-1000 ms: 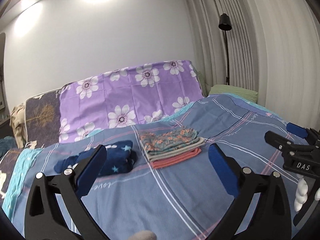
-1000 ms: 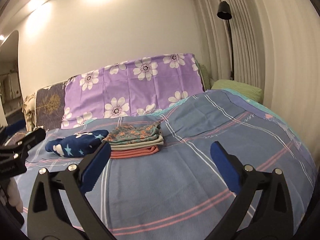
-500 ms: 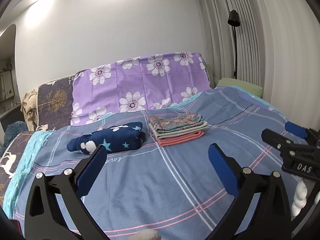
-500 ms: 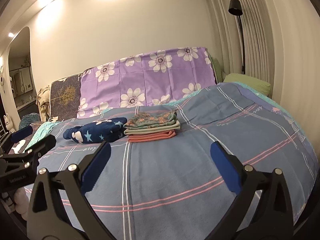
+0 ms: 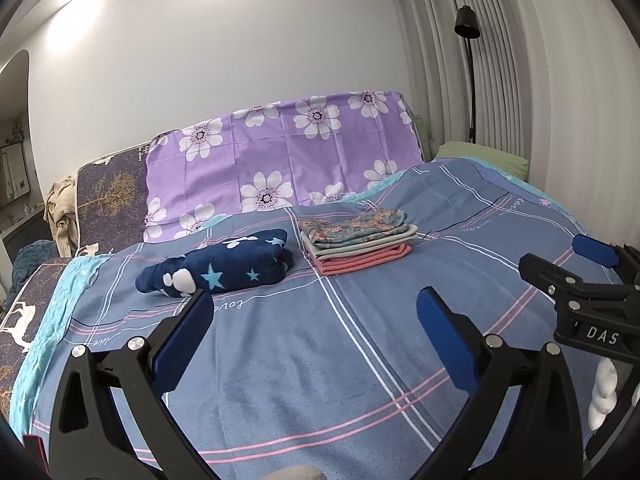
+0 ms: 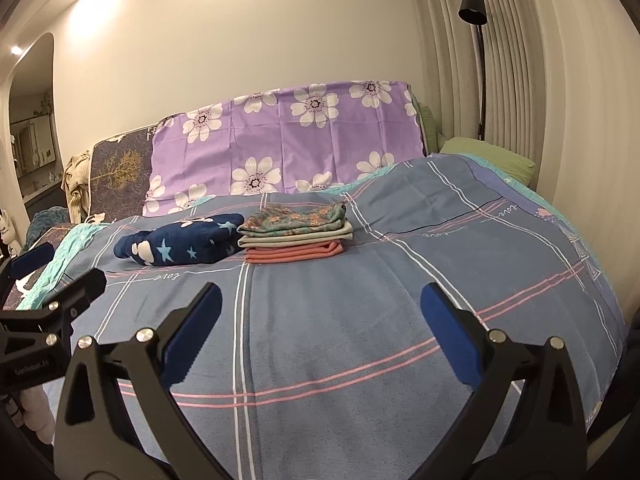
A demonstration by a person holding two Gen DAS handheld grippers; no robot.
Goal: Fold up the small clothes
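A neat stack of folded small clothes (image 5: 358, 242), floral on top, grey in the middle, coral at the bottom, lies on the blue plaid bed cover (image 5: 320, 360). It also shows in the right wrist view (image 6: 296, 234). A folded navy garment with stars (image 5: 218, 268) lies just left of the stack, touching or nearly touching it, and shows in the right wrist view too (image 6: 180, 246). My left gripper (image 5: 314, 340) is open and empty, well short of the clothes. My right gripper (image 6: 320, 332) is open and empty, level with the left one.
A purple flowered headboard cover (image 5: 280, 160) stands behind the clothes. A green pillow (image 6: 488, 156) lies at the far right by the curtain and a black floor lamp (image 6: 474, 8). The bed edge with a teal sheet (image 5: 52, 320) runs along the left.
Both grippers have pulled back and risen from the bed, so the clothes look farther away. The clothes have not moved. Both grippers stay open.
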